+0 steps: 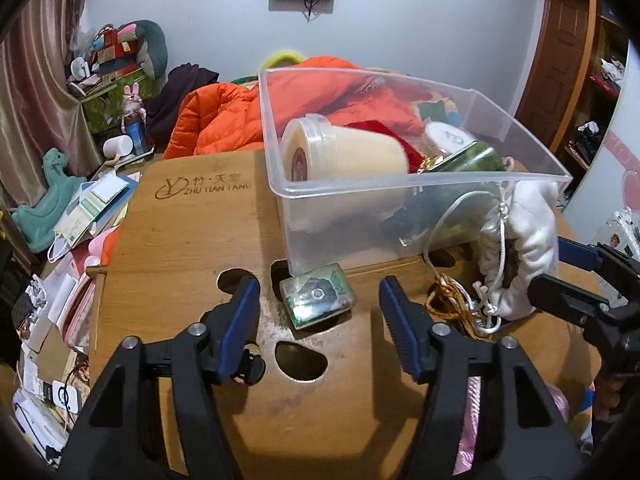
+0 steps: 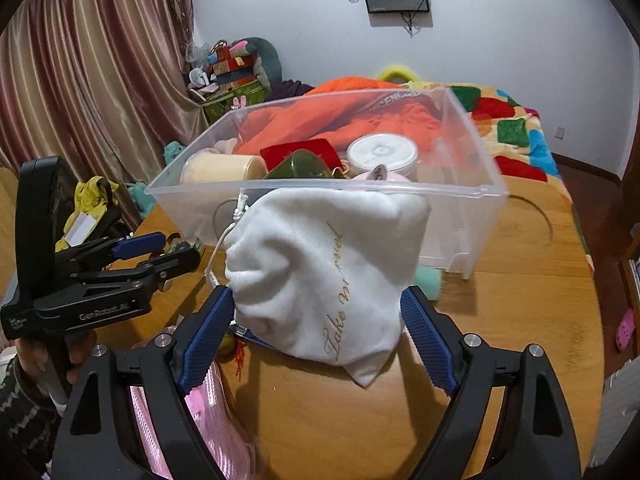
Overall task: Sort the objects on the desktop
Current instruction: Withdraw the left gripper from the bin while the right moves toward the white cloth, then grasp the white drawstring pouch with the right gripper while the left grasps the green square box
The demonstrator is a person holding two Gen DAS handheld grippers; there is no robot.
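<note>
A clear plastic bin (image 1: 400, 182) (image 2: 320, 190) stands on the wooden table and holds a cream roll (image 1: 344, 152), a green object and a white round tin (image 2: 382, 152). My right gripper (image 2: 318, 314) is shut on a white drawstring pouch (image 2: 324, 276) and holds it up in front of the bin's near wall; the pouch also shows in the left wrist view (image 1: 520, 252). My left gripper (image 1: 318, 300) is open and empty, just short of a small clear green box (image 1: 318, 294) lying on the table by the bin's corner.
A gold cord tangle (image 1: 448, 300) lies right of the green box. The table has cut-out holes (image 1: 300, 360). A pink bag (image 2: 208, 408) hangs at the near edge. Papers and clutter lie left of the table (image 1: 80, 216); an orange jacket (image 1: 224, 116) lies behind the bin.
</note>
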